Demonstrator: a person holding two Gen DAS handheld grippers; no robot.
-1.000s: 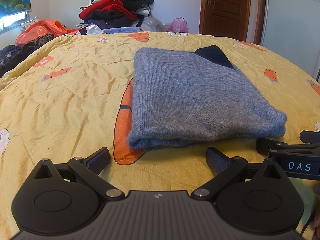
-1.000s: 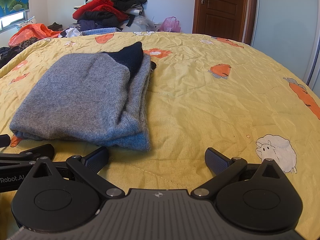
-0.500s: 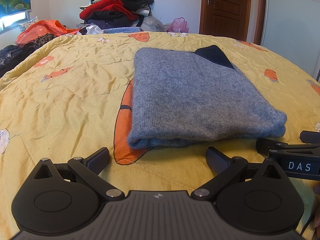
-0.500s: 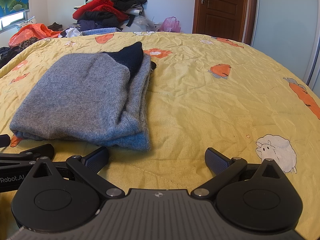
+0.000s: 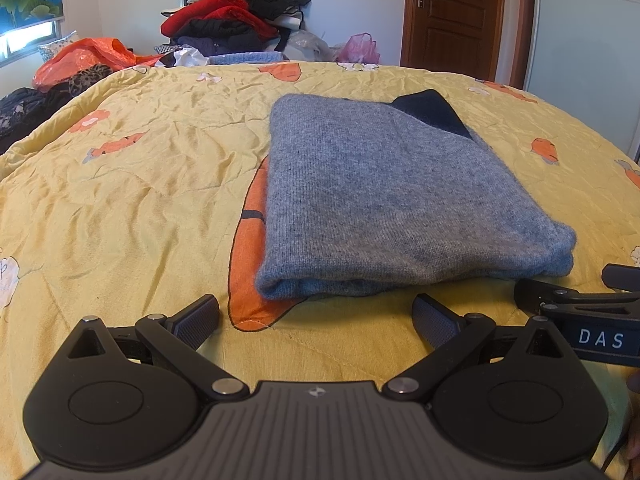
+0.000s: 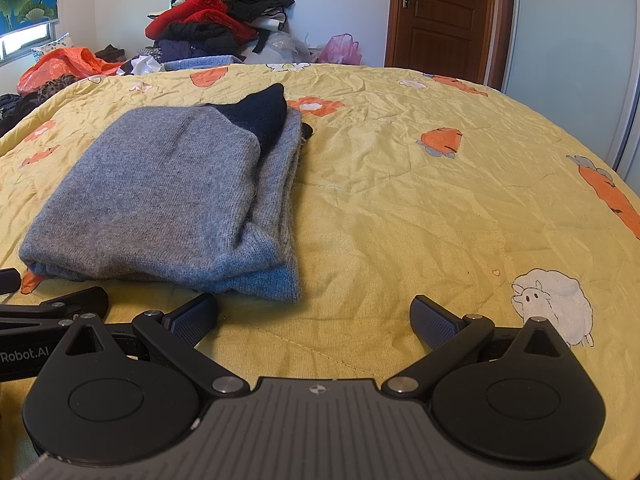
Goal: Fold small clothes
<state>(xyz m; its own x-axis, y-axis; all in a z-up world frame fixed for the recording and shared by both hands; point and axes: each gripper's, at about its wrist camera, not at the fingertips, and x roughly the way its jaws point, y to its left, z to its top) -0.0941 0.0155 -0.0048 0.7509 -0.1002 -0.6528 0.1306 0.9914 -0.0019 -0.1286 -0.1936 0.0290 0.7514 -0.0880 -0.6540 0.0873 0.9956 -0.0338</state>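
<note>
A grey knitted sweater (image 5: 392, 196) lies folded in a flat rectangle on the yellow bedspread (image 5: 132, 208), with a dark navy part (image 5: 432, 114) showing at its far corner. It also shows in the right wrist view (image 6: 160, 200), left of centre. My left gripper (image 5: 316, 316) is open and empty, just in front of the sweater's near edge. My right gripper (image 6: 314, 314) is open and empty, in front of and to the right of the sweater's near right corner. Each gripper shows at the edge of the other's view.
A pile of red, black and other clothes (image 5: 236, 16) stands past the bed's far edge, with an orange bag (image 5: 84, 60) at the left and a pink bag (image 5: 360, 48) near a brown door (image 5: 452, 16). Open bedspread (image 6: 440, 208) lies right of the sweater.
</note>
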